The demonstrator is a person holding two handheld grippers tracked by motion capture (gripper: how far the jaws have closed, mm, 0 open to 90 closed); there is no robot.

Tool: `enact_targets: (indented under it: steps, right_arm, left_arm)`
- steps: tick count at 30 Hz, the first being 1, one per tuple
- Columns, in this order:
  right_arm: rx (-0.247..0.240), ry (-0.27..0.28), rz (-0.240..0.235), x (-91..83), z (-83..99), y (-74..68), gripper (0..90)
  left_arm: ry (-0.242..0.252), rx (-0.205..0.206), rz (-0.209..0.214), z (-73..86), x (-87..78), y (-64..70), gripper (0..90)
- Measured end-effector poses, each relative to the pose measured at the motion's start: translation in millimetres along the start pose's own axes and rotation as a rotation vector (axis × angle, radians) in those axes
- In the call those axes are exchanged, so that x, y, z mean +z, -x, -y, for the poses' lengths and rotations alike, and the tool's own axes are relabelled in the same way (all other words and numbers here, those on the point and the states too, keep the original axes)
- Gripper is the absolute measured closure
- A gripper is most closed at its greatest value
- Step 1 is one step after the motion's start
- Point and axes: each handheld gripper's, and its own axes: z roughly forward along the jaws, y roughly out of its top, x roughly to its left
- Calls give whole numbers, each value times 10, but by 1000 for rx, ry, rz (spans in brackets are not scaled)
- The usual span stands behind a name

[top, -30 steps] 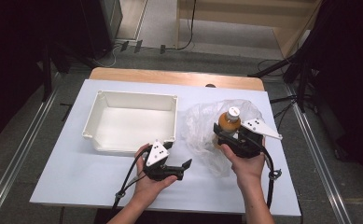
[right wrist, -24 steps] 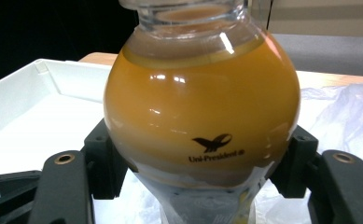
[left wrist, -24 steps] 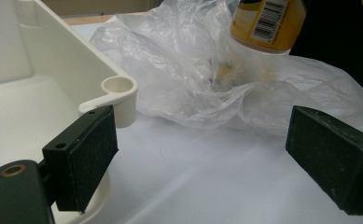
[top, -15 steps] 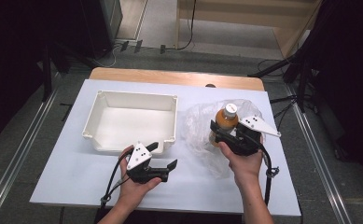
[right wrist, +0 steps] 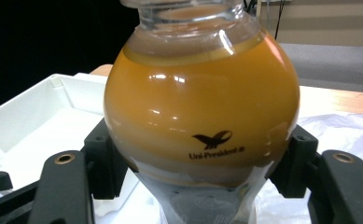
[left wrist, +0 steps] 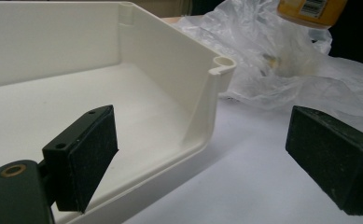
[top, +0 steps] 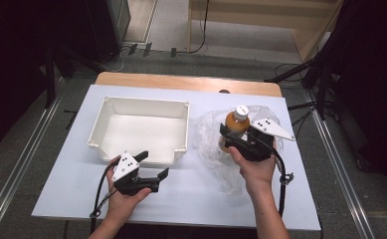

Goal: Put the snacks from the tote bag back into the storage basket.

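Note:
A bottle of orange drink (top: 236,124) with a white cap is held upright above a crumpled clear plastic bag (top: 216,144). My right gripper (top: 231,138) is shut on the bottle (right wrist: 202,112), its jaws pressing both sides of the round body. A white rectangular tray (top: 111,112) stands empty to the left of the bag. In front of the tray's near right corner my left gripper (top: 153,167) is open with nothing between its pads (left wrist: 83,154). Beyond those pads the tray's corner (left wrist: 219,65) shows, with the bag (left wrist: 272,60) behind it.
The work surface is a white tabletop (top: 206,194) on a wooden table (top: 181,82). Cables trail from both grippers toward the near edge. Metal rails (top: 17,164) run along the floor on either side, and dark equipment stands at the back.
My left gripper has drawn back toward the near edge and leftward, away from the bag. The right gripper has kept its hold on the bottle, which stays nearly in place.

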Motion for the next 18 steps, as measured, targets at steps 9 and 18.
enact_targets:
  steps: [9,18]
  right_arm:
    - [12,-1,-11,66,-61,-61,341]
    - [4,0,-19,152,-72,-124,341]
  left_arm:
    - [14,-29,-53,2,-156,-249,84]
    - [21,-48,-29,27,-293,-389,45]
